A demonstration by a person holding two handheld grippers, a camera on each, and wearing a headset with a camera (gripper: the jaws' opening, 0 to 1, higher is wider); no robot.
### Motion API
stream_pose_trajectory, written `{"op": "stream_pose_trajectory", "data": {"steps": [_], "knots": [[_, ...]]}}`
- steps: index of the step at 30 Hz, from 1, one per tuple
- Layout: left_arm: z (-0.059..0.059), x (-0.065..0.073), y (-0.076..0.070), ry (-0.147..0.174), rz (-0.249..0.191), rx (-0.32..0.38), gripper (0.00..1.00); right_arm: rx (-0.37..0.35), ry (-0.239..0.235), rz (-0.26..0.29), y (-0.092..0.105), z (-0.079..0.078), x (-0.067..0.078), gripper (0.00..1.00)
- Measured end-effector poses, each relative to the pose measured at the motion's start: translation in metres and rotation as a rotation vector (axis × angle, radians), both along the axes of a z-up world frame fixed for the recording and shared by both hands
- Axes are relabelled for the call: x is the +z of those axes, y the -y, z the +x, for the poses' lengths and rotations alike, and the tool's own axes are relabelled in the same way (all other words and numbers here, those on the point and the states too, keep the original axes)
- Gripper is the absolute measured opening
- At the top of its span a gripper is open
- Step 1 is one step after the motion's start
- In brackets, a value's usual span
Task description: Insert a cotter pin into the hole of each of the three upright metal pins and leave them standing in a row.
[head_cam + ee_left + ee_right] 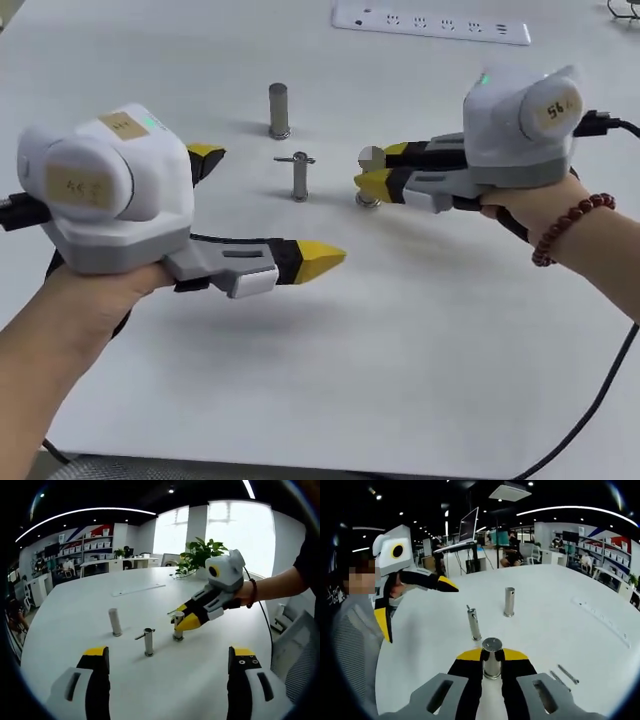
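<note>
Three upright metal pins stand in a row on the white table (400, 330). The far pin (278, 110) (509, 601) is bare. A cotter pin (293, 158) crosses the top of the middle pin (299, 178) (148, 641) (474, 623). My right gripper (384, 166) (492, 656) is shut on the third pin (369, 161) (178, 625) (492, 650), which stands on the table. Two loose cotter pins (568, 674) lie to its right. My left gripper (265, 205) (168, 652) is open and holds nothing, nearer to me than the row.
A white power strip (430, 22) (137, 589) lies along the far side of the table. A black cable (600, 390) trails from the right gripper over the table's right edge. A person sits behind the left gripper (415, 580) in the right gripper view.
</note>
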State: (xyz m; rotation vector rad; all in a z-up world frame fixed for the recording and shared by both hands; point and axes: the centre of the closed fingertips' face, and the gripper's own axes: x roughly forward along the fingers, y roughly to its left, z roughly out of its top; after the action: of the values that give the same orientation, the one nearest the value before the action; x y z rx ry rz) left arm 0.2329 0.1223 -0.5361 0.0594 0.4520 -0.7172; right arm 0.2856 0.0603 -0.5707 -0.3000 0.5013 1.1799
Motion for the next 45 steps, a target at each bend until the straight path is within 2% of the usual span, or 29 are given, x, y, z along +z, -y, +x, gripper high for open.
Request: {"op": "stream_pose_trajectory", "data": {"steps": [6,10,29,31,33,38,42,45], "knots": [[-0.001,-0.001,0.003,-0.003,-0.003,-0.007,0.98,0.017,0.005,0.009,0.001,-0.015,0.000,0.08],[-0.002,-0.003,0.004,-0.007,-0.001,-0.013,0.98,0.013,0.005,0.013,0.001,-0.018,-0.001,0.08],[-0.002,-0.004,0.004,-0.005,0.010,-0.024,0.99,-0.024,0.005,0.031,0.000,-0.020,0.000,0.10],[-0.003,-0.005,0.003,-0.007,0.012,-0.025,0.99,-0.028,0.002,0.051,-0.002,-0.020,0.005,0.13],[-0.003,-0.005,0.003,-0.011,0.015,-0.025,0.99,-0.030,0.016,0.051,-0.002,-0.018,0.008,0.14],[-0.003,-0.003,0.004,-0.006,0.008,-0.024,0.99,-0.025,0.009,0.052,-0.001,-0.019,0.014,0.16],[-0.003,-0.002,0.004,-0.001,0.002,-0.019,0.99,-0.028,-0.027,0.051,0.003,-0.019,0.017,0.21],[-0.002,0.000,0.005,0.002,-0.004,-0.017,0.99,-0.026,-0.034,0.063,0.005,-0.022,0.026,0.22]]}}
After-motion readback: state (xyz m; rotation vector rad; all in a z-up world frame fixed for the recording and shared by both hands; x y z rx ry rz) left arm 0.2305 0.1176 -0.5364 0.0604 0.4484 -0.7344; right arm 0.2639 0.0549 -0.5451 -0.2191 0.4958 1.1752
